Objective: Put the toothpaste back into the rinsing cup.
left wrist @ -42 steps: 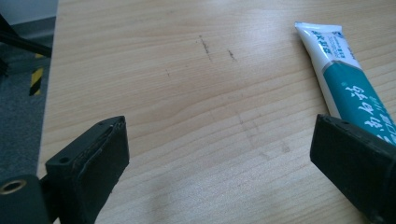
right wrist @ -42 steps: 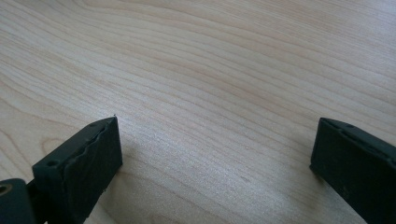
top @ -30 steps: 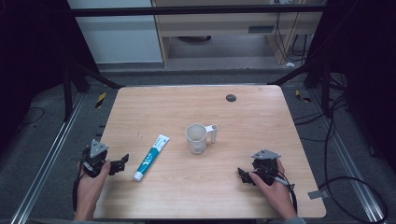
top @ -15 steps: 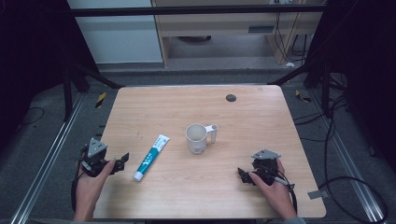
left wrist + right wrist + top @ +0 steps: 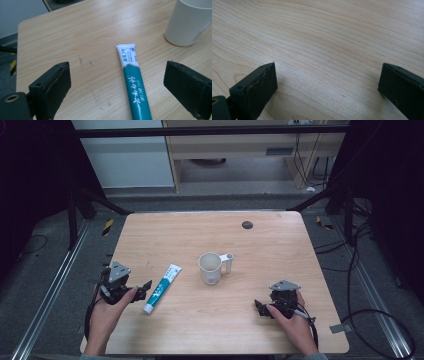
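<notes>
- Since the earlier frames, the left gripper [image 5: 141, 290] has crept rightward across the lower left of the high view toward the toothpaste tube [image 5: 162, 281]; the right gripper [image 5: 261, 306] rests as before at the lower right.
- Left fingers [image 5: 53, 86] are spread wide with nothing between the pads yet. In the left gripper view the tube lies in the gap, nearer the right-hand finger, its white crimped end pointing up the frame toward the white mug [image 5: 191, 22].
- Right fingers [image 5: 257, 86] are likewise spread wide, over bare wood.
- The tube lies flat on the counter [image 5: 280, 245], just left of centre in the high view, slanting from lower left to upper right; the mug stands upright near it, to its right, handle turned away.
- Risk: the tube sits off-centre in the gap, so as I judge it one pad would meet it first and shove it sideways instead of pinching it.
- Risk: the tube is flat and low, so fingers closing too high may slide over its top, while coming in too low would scrape the wood.
- Risk: a soft tube squeezed hard mid-body could buckle or droop when lifted; a hold nearer the stiffer cap end looks safer, though the cap is cut off at the bottom of the left gripper view.
- Risk: a push along the tube's length could drive the crimped end toward the mug and nudge it.
</notes>
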{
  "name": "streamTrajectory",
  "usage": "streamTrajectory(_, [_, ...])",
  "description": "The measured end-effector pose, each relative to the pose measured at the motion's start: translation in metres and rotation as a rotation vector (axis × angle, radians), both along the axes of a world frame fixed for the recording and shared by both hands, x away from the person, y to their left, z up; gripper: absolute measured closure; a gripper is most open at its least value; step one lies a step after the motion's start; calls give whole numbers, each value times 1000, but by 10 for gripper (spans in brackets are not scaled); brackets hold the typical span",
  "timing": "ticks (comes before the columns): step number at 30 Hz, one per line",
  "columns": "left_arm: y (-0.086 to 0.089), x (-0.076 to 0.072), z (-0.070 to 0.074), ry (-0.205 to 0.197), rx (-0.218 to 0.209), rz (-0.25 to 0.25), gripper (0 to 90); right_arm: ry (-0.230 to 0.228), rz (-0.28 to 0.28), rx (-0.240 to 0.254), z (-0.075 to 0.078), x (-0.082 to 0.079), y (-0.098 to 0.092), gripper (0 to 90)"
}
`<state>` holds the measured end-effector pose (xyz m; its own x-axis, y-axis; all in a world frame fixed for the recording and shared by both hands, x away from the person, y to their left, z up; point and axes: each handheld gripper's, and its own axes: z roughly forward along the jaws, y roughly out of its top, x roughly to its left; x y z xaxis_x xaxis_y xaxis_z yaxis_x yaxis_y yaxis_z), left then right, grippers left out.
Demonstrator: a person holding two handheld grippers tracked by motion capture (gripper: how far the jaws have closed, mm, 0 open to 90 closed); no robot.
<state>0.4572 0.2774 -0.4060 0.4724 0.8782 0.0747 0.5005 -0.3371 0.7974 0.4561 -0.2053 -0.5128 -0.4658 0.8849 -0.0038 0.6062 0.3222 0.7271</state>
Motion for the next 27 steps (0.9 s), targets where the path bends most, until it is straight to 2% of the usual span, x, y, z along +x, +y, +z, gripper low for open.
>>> streamTrajectory(3, [-7,7,3,54,-44,-21,103,1,-1,2,0,0,0,21])
streamTrajectory(4, [-10,10,5,60,-53,-19,106,1,-1,2,0,0,0,21])
streamTrajectory(6, [-15,17,6,79,-54,-27,106,0,1,2,0,0,0,21])
streamTrajectory(10, [-31,31,5,116,23,-49,95,1,4,1,0,0,0,21])
streamTrajectory(13, [-41,41,-1,137,65,-55,95,0,5,0,0,0,0,21])
streamTrajectory(16, [-48,49,-5,170,87,-66,94,0,5,0,0,0,0,21])
streamTrajectory(19, [-56,54,-9,198,168,-93,107,0,5,0,0,0,0,21])
streamTrajectory(24, [-61,58,-9,212,194,-84,99,0,5,0,0,0,0,21])
streamTrajectory(27, [-64,61,-10,226,232,-87,99,0,5,0,0,0,0,21])
